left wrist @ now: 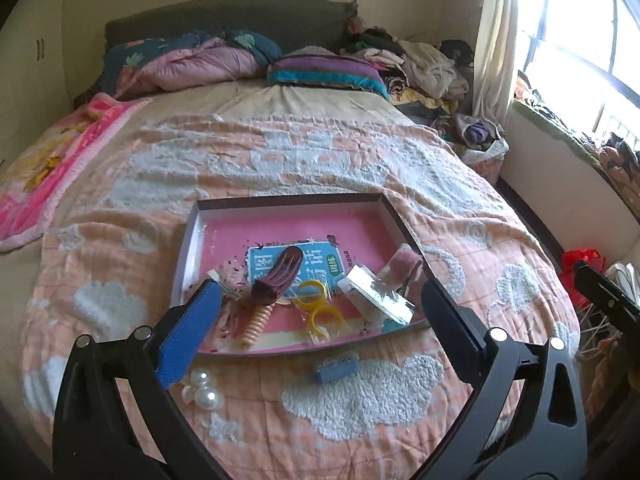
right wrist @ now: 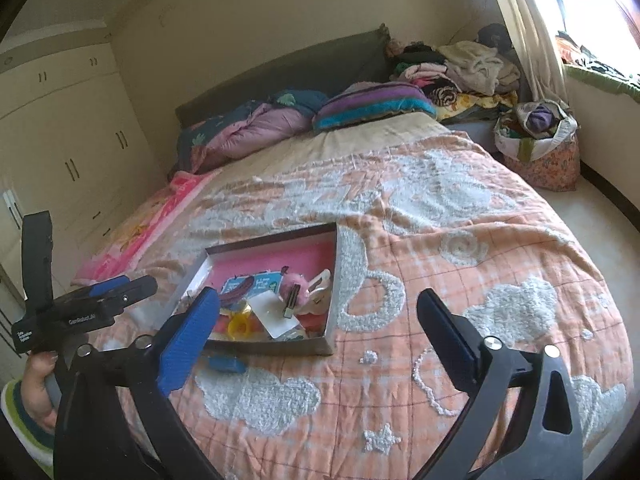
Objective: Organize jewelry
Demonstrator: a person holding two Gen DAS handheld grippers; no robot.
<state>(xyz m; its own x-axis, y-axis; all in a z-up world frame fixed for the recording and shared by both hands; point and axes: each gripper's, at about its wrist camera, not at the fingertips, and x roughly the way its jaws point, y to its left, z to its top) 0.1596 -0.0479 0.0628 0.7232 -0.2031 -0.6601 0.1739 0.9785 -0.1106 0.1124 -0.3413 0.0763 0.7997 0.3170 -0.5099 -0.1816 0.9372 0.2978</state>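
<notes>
- My left gripper [left wrist: 320, 308] hangs over the near edge of the shallow pink-lined cardboard tray [left wrist: 192, 240] on the orange quilt with white fluffy clouds [left wrist: 360, 396]; its fingers are spread wide and hold nothing.
- My right gripper [right wrist: 318, 320] hangs beside it, fingers likewise wide apart and empty.
- In the tray I see a dark purple hair claw [left wrist: 280, 276], yellow plastic rings [left wrist: 316, 300], an orange spiral hair tie [left wrist: 258, 322] and a fluffy pink clip [left wrist: 404, 266].
- A cluster of white pearl beads [left wrist: 202, 388] and a small blue comb clip [left wrist: 336, 366] lie on the quilt just outside the tray's near edge.
</notes>
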